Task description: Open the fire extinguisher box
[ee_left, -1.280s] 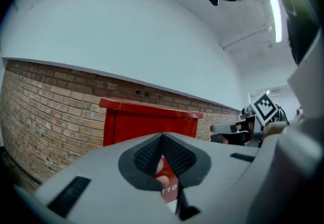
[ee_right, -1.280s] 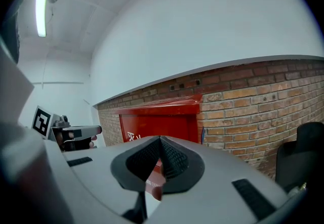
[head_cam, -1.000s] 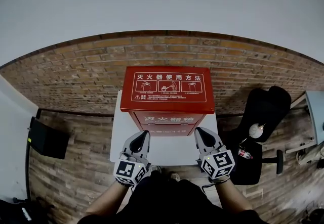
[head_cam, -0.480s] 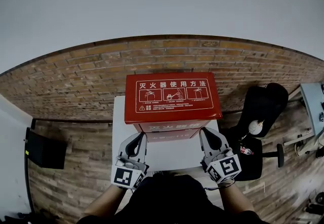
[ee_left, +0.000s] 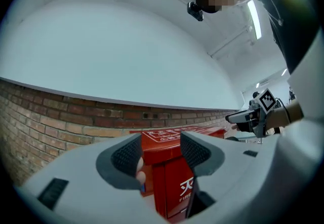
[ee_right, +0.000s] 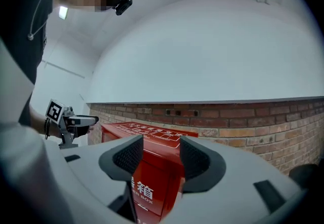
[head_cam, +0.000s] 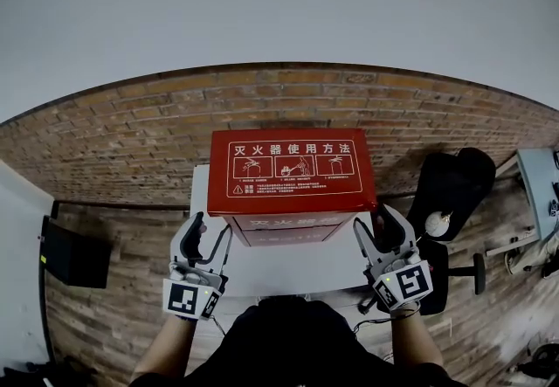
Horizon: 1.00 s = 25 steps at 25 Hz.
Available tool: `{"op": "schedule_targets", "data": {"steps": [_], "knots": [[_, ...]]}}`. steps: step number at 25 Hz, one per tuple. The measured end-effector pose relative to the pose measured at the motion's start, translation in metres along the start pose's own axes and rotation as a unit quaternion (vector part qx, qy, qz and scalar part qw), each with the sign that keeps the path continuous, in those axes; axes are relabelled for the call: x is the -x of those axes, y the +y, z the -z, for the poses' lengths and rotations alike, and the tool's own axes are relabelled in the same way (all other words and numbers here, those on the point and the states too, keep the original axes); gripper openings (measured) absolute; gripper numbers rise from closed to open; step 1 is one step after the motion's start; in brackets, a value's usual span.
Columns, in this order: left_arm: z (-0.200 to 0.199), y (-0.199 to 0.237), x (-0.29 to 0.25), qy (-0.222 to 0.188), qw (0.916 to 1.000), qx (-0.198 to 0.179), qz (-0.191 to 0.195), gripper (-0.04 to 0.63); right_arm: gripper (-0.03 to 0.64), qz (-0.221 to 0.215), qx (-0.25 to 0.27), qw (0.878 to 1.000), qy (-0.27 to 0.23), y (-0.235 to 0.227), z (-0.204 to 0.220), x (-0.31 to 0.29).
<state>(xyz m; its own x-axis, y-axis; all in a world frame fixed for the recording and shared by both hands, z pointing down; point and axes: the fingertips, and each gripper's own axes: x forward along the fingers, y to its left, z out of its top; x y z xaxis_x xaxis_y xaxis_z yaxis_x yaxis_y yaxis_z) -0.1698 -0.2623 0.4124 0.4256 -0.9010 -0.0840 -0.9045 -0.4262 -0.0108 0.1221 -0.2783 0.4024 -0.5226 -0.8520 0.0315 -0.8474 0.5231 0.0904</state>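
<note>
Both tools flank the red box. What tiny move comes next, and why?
Probably ease the left hand-held gripper and right hand-held gripper forward onto the front edge of the lid. The fire extinguisher box is closed, and both jaws are opening with nothing clamped yet.

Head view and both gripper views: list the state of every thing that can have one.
fire extinguisher box: upright on the white table, lid down, not yet opened.
left tongs: jaws opening, pads pressing on nothing, by the box's left front corner.
right tongs: jaws opening, pads pressing on nothing, by the box's right front corner.
</note>
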Motion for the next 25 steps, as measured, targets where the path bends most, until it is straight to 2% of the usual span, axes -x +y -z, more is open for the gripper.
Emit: {"op": "schedule_targets", "data": {"steps": [4,9,12,18,25], "knots": [[0.017,0.023,-0.005,0.025,0.9995,0.020,0.001,0.318,0.249,-0.025,-0.005,1.000,0.014,-0.013,0.012,-0.006],[0.039,0.023,-0.017,0.052,0.9944,0.063,0.066,0.342,0.269,-0.055,-0.011,0.998,0.032,-0.022,0.034,-0.014],[0.044,0.020,-0.024,0.062,0.9919,0.065,0.089,0.350,0.272,-0.069,-0.011,0.997,0.040,-0.022,0.046,-0.019],[0.033,0.014,-0.030,0.045,0.9924,0.059,0.098,0.350,0.272,-0.111,-0.059,0.992,0.028,-0.021,0.044,-0.020],[0.029,0.014,-0.034,0.029,0.9929,0.062,0.097,0.348,0.268,-0.101,-0.063,0.992,0.034,-0.027,0.046,-0.023]]}}
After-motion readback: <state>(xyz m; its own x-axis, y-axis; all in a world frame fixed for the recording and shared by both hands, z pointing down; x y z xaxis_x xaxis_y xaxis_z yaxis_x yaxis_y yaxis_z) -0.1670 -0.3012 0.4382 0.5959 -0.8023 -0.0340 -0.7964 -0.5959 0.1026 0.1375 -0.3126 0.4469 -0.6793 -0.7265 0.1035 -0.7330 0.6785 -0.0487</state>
